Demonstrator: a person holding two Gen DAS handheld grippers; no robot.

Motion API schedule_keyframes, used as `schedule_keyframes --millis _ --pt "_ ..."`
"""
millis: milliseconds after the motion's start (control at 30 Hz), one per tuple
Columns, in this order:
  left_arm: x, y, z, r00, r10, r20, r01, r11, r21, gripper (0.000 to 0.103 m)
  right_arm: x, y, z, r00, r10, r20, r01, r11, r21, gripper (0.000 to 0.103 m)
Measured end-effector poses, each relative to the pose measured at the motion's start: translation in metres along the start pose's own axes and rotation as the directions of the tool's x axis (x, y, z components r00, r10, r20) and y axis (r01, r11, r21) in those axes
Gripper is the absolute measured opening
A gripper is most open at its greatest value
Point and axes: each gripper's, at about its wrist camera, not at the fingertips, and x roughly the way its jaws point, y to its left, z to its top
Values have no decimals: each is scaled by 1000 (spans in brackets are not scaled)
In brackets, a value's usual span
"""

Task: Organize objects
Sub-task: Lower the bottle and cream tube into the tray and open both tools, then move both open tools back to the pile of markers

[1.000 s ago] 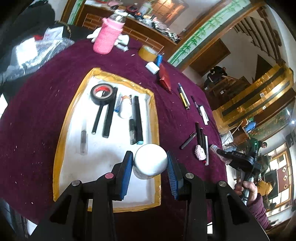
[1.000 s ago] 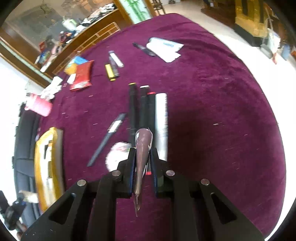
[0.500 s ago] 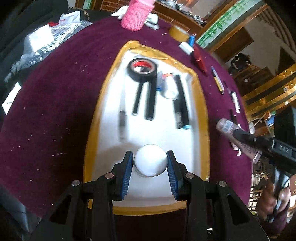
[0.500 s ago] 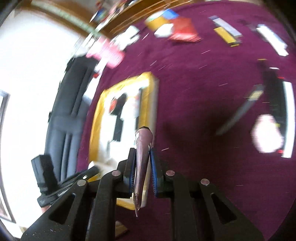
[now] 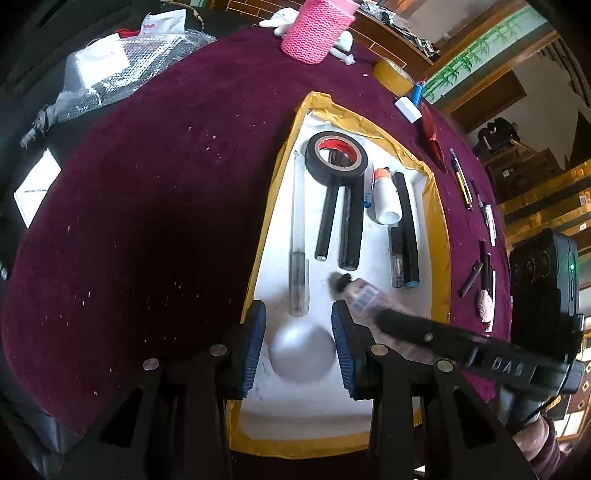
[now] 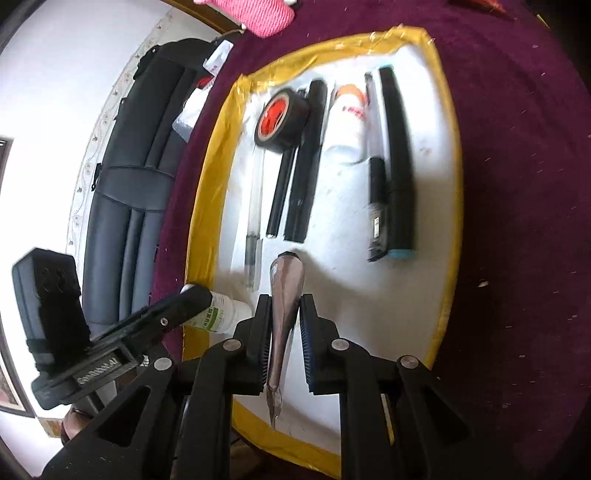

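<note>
A white tray with a yellow taped rim point(image 5: 439, 236) point(image 6: 452, 206) lies on the maroon tablecloth. In it lie a black tape roll point(image 5: 336, 157) point(image 6: 282, 120), black markers point(image 5: 349, 225), a white glue bottle point(image 5: 386, 201) and a clear pen point(image 5: 297, 236). My left gripper point(image 5: 298, 345) is shut on a small white bottle point(image 5: 302, 356) point(image 6: 218, 312) over the tray's near end. My right gripper point(image 6: 283, 328) is shut on a tapered pinkish tube point(image 6: 283, 295) point(image 5: 373, 299) and holds it over the tray, cap pointing at the markers.
A pink knitted cup point(image 5: 317, 29), yellow tape point(image 5: 393, 75), an eraser point(image 5: 407, 109) and a red packet point(image 5: 432, 134) sit beyond the tray. Several pens point(image 5: 480, 240) lie on the cloth to its right. Bubble wrap point(image 5: 122, 77) lies at far left.
My right gripper carried the tube from the pens on the cloth over to above the tray. My left gripper moved with the white bottle toward the tray's near left end.
</note>
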Motion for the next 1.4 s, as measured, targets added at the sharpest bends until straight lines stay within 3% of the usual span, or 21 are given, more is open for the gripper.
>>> schedule_keyframes --millis 67,167,433,700,967,1400 --pt "-1 -1 3 1000 -22 1 22 1000 -4 41 5 5 -2 1000 -7 -6 7 1000 -13 13" --pt "-6 -2 7 998 -55 16 55 998 -22 46 11 11 -4 1000 -23 -9 23 999 -30 13" --pt "-42 3 16 989 -87 123 90 996 -16 49 28 19 -10 998 -42 -43 40 997 -59 13" --pt "-52 10 16 985 -89 145 93 995 -26 50 44 40 -14 995 -86 -55 78 988 -134 14" --pt "-59 13 14 983 -88 164 97 994 -44 50 45 40 -14 993 -106 -57 98 987 -130 14" --pt "-53 -14 14 985 -74 158 77 997 -16 51 4 28 -9 986 -152 64 157 984 -88 37"
